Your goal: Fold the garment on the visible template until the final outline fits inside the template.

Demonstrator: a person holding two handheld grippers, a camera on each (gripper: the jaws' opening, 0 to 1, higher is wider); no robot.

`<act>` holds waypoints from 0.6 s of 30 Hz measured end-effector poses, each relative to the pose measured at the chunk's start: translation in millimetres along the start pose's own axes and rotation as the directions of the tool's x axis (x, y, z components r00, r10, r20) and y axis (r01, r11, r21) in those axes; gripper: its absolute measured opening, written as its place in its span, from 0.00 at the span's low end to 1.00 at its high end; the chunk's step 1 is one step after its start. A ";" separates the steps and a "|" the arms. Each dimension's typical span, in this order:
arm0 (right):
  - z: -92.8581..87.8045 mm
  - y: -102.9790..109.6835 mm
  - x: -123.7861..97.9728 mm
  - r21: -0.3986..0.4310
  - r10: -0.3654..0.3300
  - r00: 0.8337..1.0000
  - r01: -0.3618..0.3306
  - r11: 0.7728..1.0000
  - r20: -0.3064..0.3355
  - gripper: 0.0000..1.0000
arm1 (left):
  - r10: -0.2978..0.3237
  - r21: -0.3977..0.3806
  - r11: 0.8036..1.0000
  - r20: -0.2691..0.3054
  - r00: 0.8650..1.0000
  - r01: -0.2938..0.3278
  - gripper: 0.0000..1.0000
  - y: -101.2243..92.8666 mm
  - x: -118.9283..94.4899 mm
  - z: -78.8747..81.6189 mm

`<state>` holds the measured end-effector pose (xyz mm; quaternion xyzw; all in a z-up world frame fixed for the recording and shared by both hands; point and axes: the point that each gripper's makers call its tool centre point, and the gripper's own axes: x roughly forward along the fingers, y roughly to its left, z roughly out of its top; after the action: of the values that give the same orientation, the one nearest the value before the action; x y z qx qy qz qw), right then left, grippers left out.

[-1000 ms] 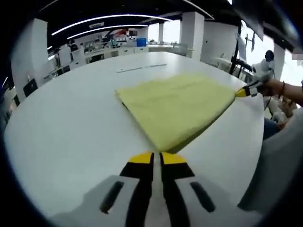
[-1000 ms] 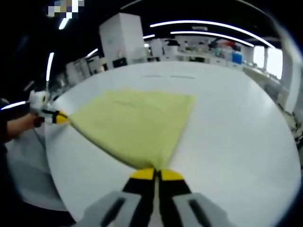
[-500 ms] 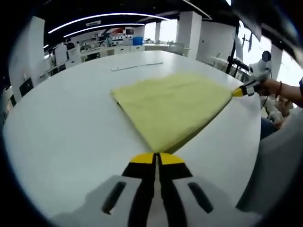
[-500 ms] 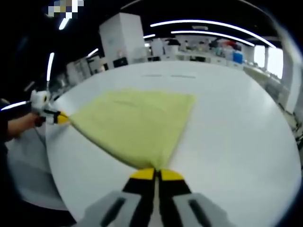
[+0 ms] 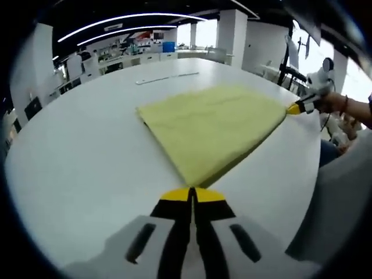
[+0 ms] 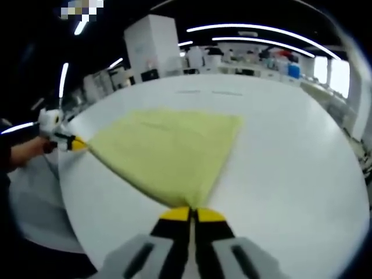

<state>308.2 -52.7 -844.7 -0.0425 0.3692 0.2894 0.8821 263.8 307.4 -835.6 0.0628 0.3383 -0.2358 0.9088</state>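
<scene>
Two corners pinched: left hand-held gripper (image 5: 191,193) and right hand-held gripper (image 6: 190,212), jaws closed on yellow garment (image 5: 212,125), flat mid white table (image 5: 75,157), stretching toward 12 o'clock. Risk: uneven pull skews the fold; a slipped corner drops it.

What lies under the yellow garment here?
The yellow garment lies flat on the white table, its two near corners pinched by the left gripper and right gripper. Any template beneath is covered.

Garment (image 5: 212,125) lay flat on table (image 5: 81,157), left gripper (image 5: 192,195) at near corner, right gripper (image 5: 296,108) at corner to its right.
</scene>
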 end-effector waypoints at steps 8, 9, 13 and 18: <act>-5.3 3.8 -5.0 -0.023 0.013 1.000 -0.014 1.000 -0.014 0.00 | -0.004 -0.006 1.000 -0.006 1.000 0.004 0.00 -3.3 -1.6 -2.4; -5.6 3.6 -5.5 -0.025 0.014 1.000 -0.014 1.000 -0.015 0.00 | -0.006 -0.010 1.000 -0.007 1.000 0.006 0.00 -4.1 -1.9 -3.1; -8.2 4.1 -7.4 -0.023 0.013 1.000 -0.014 1.000 -0.016 0.00 | -0.014 -0.011 1.000 -0.013 1.000 0.013 0.00 -8.8 -4.7 -4.9; -8.3 7.0 -7.1 -0.025 0.016 1.000 -0.016 1.000 -0.014 0.00 | -0.015 -0.042 0.999 -0.010 1.000 0.014 0.00 -5.5 -4.2 -5.0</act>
<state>295.2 -52.7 -844.9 -0.0524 0.3721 0.3007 0.8765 255.5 305.5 -836.4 0.0426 0.3483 -0.2350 0.9065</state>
